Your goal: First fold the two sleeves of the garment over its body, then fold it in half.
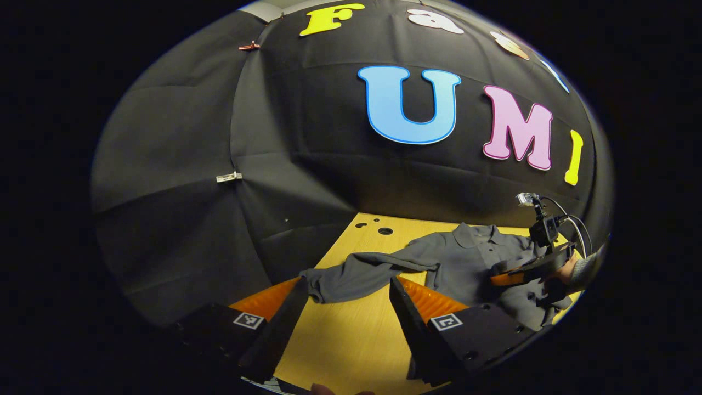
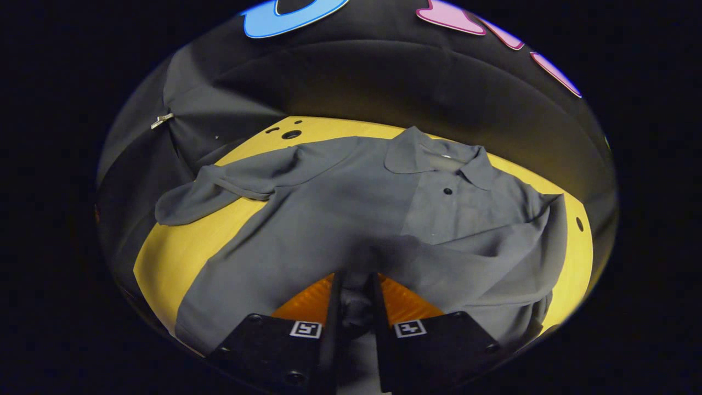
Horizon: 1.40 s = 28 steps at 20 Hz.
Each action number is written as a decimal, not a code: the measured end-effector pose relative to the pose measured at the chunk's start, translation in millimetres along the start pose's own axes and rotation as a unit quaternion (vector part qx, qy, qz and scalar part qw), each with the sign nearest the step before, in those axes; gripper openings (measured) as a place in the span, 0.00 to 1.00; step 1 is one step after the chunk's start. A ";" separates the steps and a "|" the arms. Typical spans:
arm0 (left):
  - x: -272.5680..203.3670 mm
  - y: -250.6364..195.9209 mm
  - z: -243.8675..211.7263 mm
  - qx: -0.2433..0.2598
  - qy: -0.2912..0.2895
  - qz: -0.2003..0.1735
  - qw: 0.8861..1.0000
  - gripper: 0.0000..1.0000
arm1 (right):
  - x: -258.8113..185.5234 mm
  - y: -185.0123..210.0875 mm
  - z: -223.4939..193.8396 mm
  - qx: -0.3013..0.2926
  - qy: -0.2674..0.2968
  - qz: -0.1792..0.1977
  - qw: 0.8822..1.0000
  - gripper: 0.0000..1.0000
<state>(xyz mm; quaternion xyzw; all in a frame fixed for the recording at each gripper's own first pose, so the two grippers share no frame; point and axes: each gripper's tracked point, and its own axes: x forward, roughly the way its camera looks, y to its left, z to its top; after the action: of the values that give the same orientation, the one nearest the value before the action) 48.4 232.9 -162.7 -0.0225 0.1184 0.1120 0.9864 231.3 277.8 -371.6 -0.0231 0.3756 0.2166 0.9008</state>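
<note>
Grey polo shirt (image 2: 351,219) lies flat on yellow wooden table (image 2: 170,258), collar at 12 o'clock. Right sleeve (image 2: 493,269) folded over body, pinched cuff-end between right gripper (image 2: 355,299) fingers, so set it down smooth before letting go imo. Left sleeve (image 1: 356,274) sprawls out at 9 o'clock, left gripper (image 1: 348,299) spread wide just short of cuff. Grab near cuff edge, lift low, drag across chest.

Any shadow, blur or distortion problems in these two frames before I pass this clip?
Left gripper view: strong fisheye bend, the table edges curve; the shirt is small but sharp enough. Right gripper view: the right gripper casts a dark shadow over the shirt's middle, its jaws pinching cloth; the collar and button stay readable, the rim is dim. No glare or motion blur in either.
</note>
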 end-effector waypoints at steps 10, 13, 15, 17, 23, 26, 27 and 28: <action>74.3 28.5 -27.6 0.014 0.028 0.024 0.999 0.94 | -56.8 41.1 1.8 0.001 -0.034 0.081 0.996 0.64; 109.2 32.5 -46.6 0.018 0.051 0.024 0.998 0.95 | -80.6 32.3 -9.6 0.009 -0.038 0.075 0.996 0.64; 128.3 35.1 -57.7 0.014 0.066 0.027 0.997 0.94 | -97.2 21.6 -18.2 0.015 -0.039 0.068 0.997 0.64; 143.4 40.6 -70.0 0.014 0.082 0.037 0.996 0.94 | -116.6 8.7 -26.7 0.021 -0.043 0.057 0.997 0.64; 172.9 63.0 -109.3 0.017 0.135 0.070 0.988 0.96 | -167.3 -43.3 -59.4 0.038 -0.045 0.015 0.998 0.64; 178.7 66.0 -126.6 0.014 0.160 0.074 0.984 0.96 | -188.2 -65.7 -71.5 0.055 -0.047 -0.005 0.997 0.63; 179.7 65.9 -132.7 0.013 0.171 0.074 0.982 0.96 | -194.6 -72.7 -75.1 0.061 -0.049 -0.011 0.997 0.63; 179.0 65.0 -136.0 0.010 0.175 0.072 0.982 0.96 | -200.4 -77.8 -79.0 0.066 -0.050 -0.017 0.996 0.64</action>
<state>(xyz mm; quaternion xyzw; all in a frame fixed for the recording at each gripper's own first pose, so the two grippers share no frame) 172.1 325.1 -338.6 -0.0229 0.2917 0.1754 0.9400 85.3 116.5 -300.0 0.0412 0.3430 0.1771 0.9216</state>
